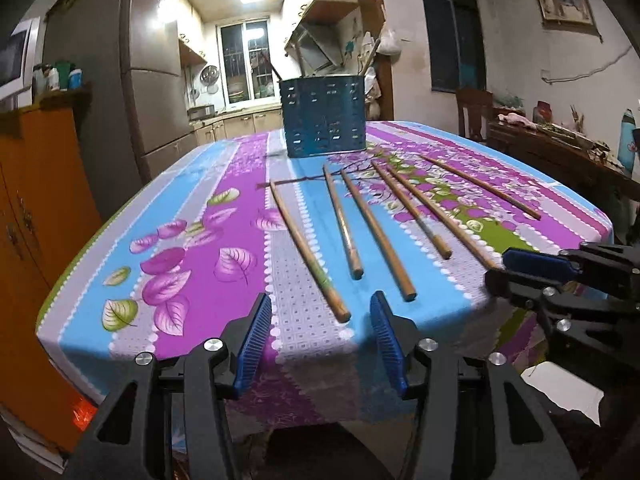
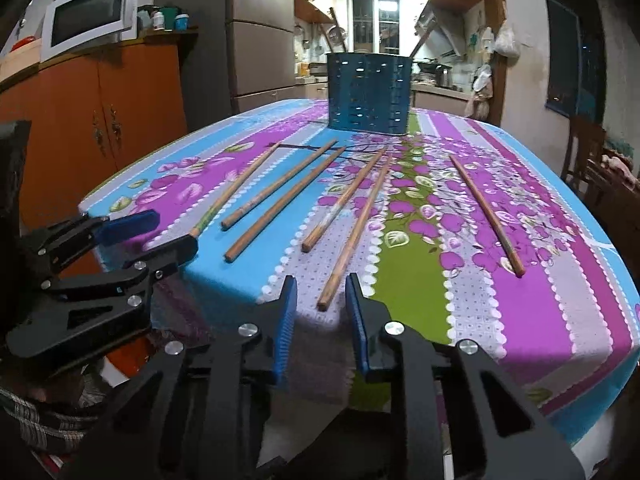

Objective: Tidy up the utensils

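Observation:
Several wooden chopsticks lie side by side on a table with a flowered cloth (image 1: 192,216). A blue perforated utensil holder (image 1: 324,120) stands upright at the far side, with two handles sticking out of it. My left gripper (image 1: 320,332) is open at the near table edge. The near end of the leftmost chopstick (image 1: 298,232) lies between its blue pads, untouched. My right gripper (image 2: 321,312) stands with a narrow gap around the near end of another chopstick (image 2: 353,240), and the pads do not press on it. Each gripper also appears from the side in the other's view.
An orange cabinet (image 1: 40,200) with a microwave (image 2: 88,20) stands left of the table. A wooden chair (image 1: 474,116) and a cluttered side table (image 1: 560,148) are on the right. The cloth hangs over the near edge below both grippers.

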